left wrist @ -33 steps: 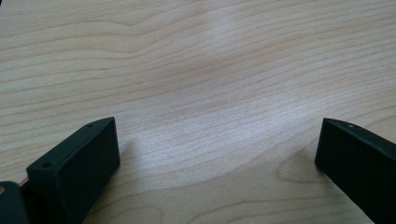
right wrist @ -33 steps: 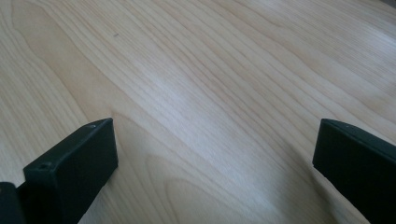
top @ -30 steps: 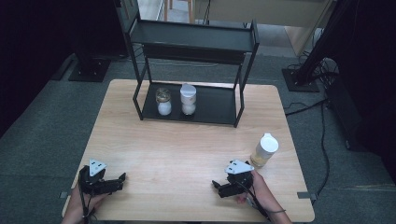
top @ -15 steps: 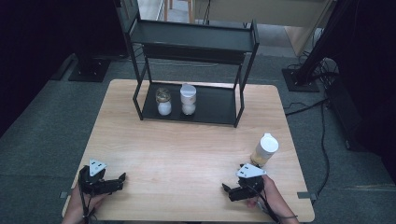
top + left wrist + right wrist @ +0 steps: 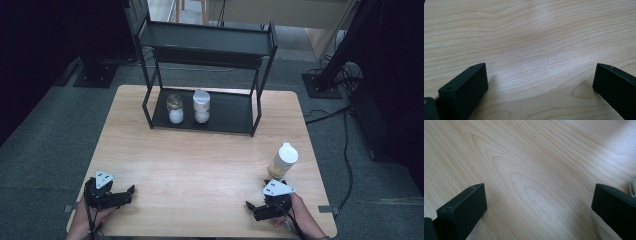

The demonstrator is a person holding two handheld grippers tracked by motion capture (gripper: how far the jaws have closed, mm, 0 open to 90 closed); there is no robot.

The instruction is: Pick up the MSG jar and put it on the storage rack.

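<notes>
1. Pale wooden table (image 5: 200, 165) lies under both my grippers.
2. Right gripper (image 5: 251, 206) has its jaws wide apart, empty; left gripper (image 5: 131, 190) likewise.
3. White-capped jar (image 5: 283, 161) stands upright, long axis vertical, just behind my right jaws.

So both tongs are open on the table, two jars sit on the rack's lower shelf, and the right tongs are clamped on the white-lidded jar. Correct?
Not quite. The right tongs hold nothing: the right gripper view shows their jaws spread wide over bare table. In the high view, the white-lidded jar stands free beside them. The rest holds: the left tongs are open, and two jars sit on the rack's lower shelf.
</notes>
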